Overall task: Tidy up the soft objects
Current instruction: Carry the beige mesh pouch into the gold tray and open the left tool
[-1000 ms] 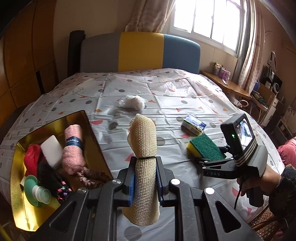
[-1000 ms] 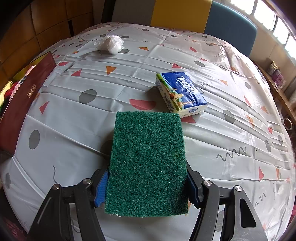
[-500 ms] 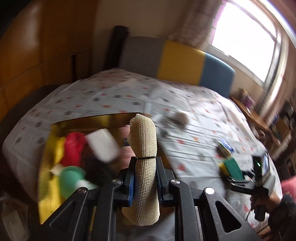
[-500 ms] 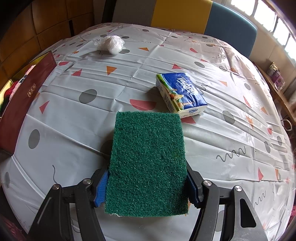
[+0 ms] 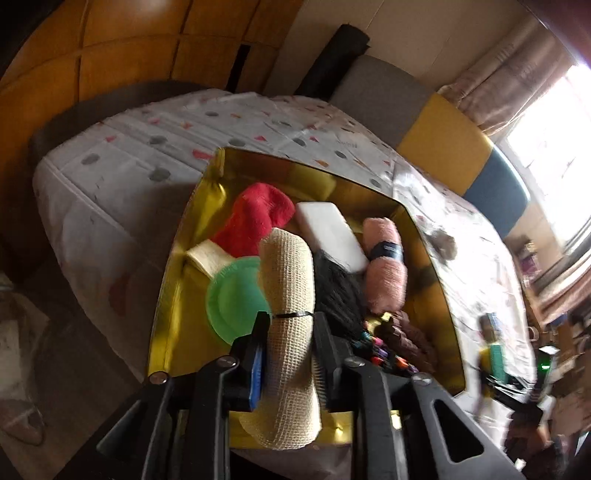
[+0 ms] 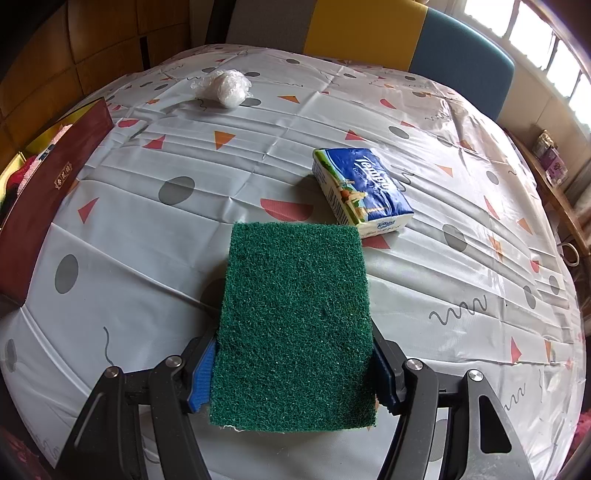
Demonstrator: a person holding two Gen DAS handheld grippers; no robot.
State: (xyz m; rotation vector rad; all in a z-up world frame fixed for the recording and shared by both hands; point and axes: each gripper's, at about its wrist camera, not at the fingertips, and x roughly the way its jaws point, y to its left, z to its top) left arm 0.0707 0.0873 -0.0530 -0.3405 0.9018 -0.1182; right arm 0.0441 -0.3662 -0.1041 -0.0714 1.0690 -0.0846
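Observation:
My left gripper point(image 5: 290, 325) hangs over the gold tray point(image 5: 306, 162) with a beige mesh roll point(image 5: 288, 273) upright between its fingers. Its jaws are opening, and the roll still sits between the pads. Below it in the tray lie a red cloth point(image 5: 255, 218), a white sponge point(image 5: 332, 229), a pink rolled towel point(image 5: 384, 273), a green lid point(image 5: 236, 295) and dark fibres point(image 5: 340, 291). My right gripper point(image 6: 293, 369) is shut on a green scouring sponge point(image 6: 295, 314), held just above the patterned tablecloth point(image 6: 147, 229).
A blue tissue pack point(image 6: 362, 192) lies beyond the scouring sponge. A white wrapped ball point(image 6: 227, 86) sits at the far side. The tray's dark red outer wall point(image 6: 48, 192) stands at the left edge. A padded headboard point(image 6: 369, 33) closes the far end.
My left gripper has swung left with the mesh roll, from above the cloth to over the gold tray, and has rolled. The right gripper and its sponge have not moved.

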